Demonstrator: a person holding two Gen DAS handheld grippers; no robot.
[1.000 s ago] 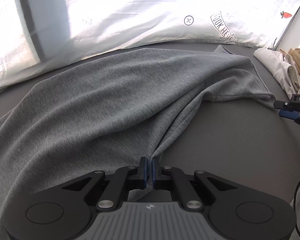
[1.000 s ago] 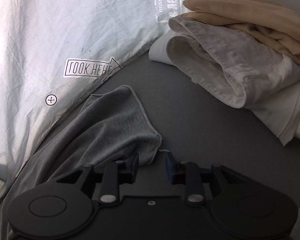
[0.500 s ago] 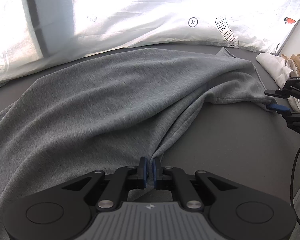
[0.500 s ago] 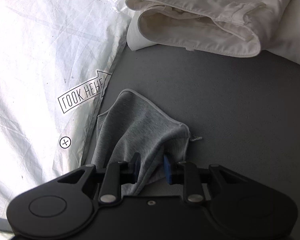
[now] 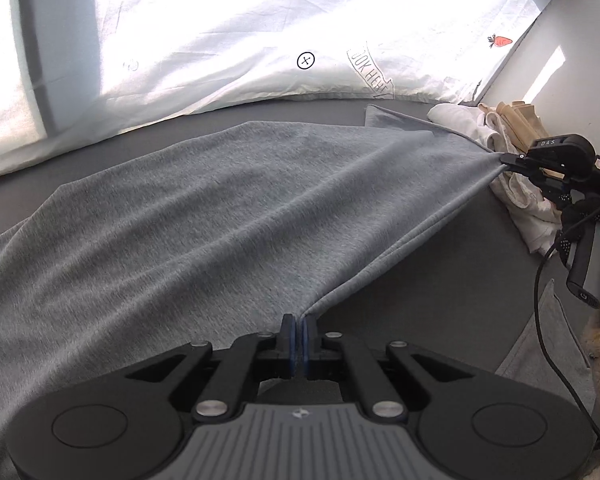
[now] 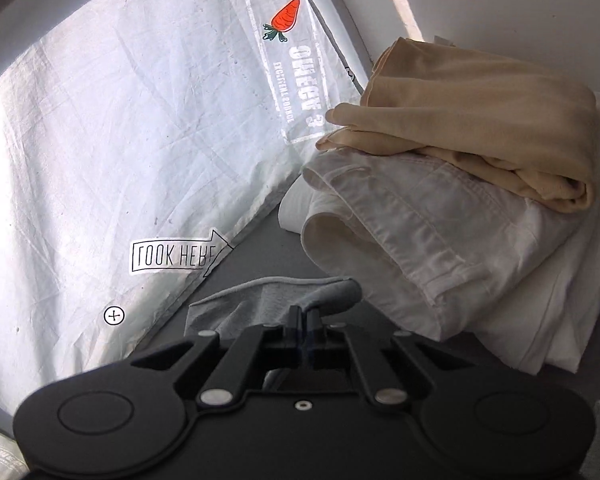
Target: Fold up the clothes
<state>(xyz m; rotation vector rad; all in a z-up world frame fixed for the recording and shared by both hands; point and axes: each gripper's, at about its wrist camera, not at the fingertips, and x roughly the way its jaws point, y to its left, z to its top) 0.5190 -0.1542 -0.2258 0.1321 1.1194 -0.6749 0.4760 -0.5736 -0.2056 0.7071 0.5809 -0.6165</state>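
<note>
A grey knit garment (image 5: 228, 216) lies spread over the dark grey surface (image 5: 452, 280). My left gripper (image 5: 299, 326) is shut on its near edge. My right gripper (image 6: 303, 316) is shut on the garment's far corner (image 6: 268, 300) and holds it lifted; it also shows in the left wrist view (image 5: 508, 159), pulling the cloth taut between both grippers.
A white printed sheet (image 6: 120, 160) with a carrot logo borders the far side. A pile of folded white clothes (image 6: 440, 240) with a beige garment (image 6: 480, 128) on top lies at the right by the wall. A cable (image 5: 540, 280) hangs at the right.
My right gripper closed on the garment's corner and lifted it. The edge between the two grippers went from slack and wrinkled to stretched straight. The left gripper kept its hold.
</note>
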